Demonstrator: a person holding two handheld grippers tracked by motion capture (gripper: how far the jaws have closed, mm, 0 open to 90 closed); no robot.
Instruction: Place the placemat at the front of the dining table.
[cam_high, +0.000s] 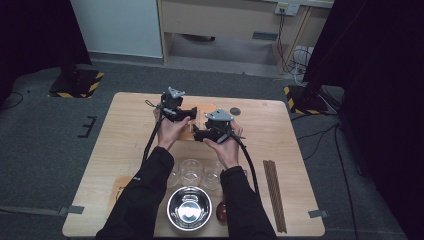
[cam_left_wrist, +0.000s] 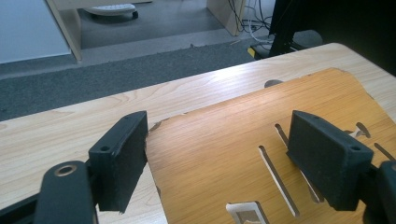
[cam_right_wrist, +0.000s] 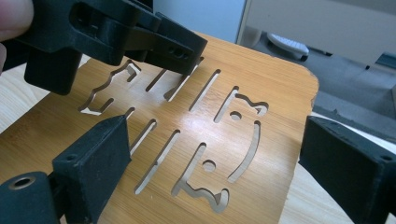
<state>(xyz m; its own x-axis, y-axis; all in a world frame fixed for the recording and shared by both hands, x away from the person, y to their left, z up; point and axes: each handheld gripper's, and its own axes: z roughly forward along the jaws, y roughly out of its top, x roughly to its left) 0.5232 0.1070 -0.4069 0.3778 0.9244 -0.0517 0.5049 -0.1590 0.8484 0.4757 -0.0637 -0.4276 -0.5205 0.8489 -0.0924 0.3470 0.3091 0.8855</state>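
Note:
A thin bamboo board (cam_high: 206, 107) with cut-out slots and shapes lies flat at the middle of the wooden table (cam_high: 125, 145). My left gripper (cam_high: 186, 114) hovers over the board's far part, and its jaws stand open across the board's corner (cam_left_wrist: 219, 135) with nothing between them. My right gripper (cam_high: 202, 133) sits just nearer, open, with its jaws spread above the slotted board (cam_right_wrist: 275, 93). In the right gripper view the left gripper (cam_right_wrist: 116, 37) is close ahead, low over the slots. Neither gripper grips the board.
Three clear glasses (cam_high: 191, 171) stand in a row near the forearms, with a steel bowl (cam_high: 189, 209) in front of them. Dark chopsticks (cam_high: 274, 192) lie at the right. A small dark disc (cam_high: 234, 111) rests beyond the board. An orange mat (cam_high: 119, 187) lies front left.

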